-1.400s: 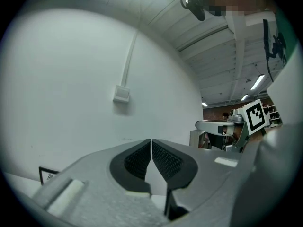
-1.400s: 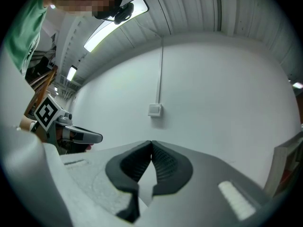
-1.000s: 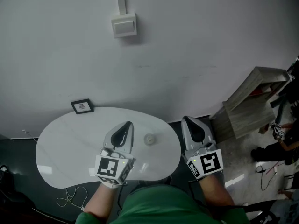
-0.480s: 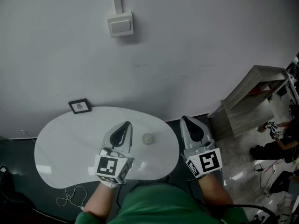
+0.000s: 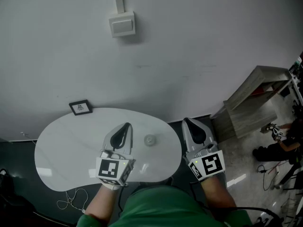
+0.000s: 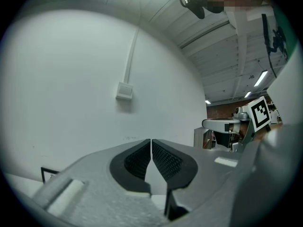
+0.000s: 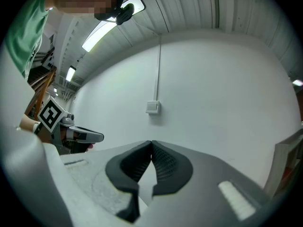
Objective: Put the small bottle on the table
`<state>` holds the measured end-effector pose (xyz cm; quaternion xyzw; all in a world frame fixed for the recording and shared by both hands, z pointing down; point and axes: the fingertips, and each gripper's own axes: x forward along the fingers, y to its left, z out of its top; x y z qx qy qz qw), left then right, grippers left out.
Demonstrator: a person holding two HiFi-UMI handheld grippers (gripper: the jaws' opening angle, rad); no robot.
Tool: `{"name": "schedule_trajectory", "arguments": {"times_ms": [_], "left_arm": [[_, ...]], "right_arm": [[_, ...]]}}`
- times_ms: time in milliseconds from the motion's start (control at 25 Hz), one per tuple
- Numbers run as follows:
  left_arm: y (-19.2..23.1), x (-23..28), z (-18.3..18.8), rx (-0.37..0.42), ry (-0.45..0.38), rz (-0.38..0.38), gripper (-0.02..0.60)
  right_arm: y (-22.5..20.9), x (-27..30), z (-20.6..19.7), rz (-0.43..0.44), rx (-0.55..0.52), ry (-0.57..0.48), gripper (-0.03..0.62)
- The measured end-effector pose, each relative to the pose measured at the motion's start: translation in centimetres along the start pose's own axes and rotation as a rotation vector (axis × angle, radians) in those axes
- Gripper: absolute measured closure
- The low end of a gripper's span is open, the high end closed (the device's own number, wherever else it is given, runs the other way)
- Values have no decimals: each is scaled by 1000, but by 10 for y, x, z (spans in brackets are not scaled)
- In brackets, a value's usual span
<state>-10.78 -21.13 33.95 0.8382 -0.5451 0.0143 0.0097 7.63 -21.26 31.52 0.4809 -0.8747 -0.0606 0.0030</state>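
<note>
Judging by how things lie, the placing step looks done. The white table lies beneath the left gripper and just to the left of the right gripper, which hangs past its edge. Both grippers point level at the wall, each with its 2 jaws pressed together and nothing between them. The small bottle stands on the table, seemingly upright, between the 2 grippers, just right of the left one's tips and touching neither. The next move probably calls only for drawing both grippers back without brushing it. Against the picture from 1 second ago, grippers and bottle sit as they did; only the camera's aim has drifted slightly.
</note>
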Motion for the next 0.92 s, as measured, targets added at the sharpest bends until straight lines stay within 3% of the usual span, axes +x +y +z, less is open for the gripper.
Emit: {"name": "schedule_trajectory", "arguments": {"times_ms": [920], "left_arm": [[-1,6,-10,-11,17,-44,563]], "right_arm": [[0,-1,0,-35,-3,22,591]]}}
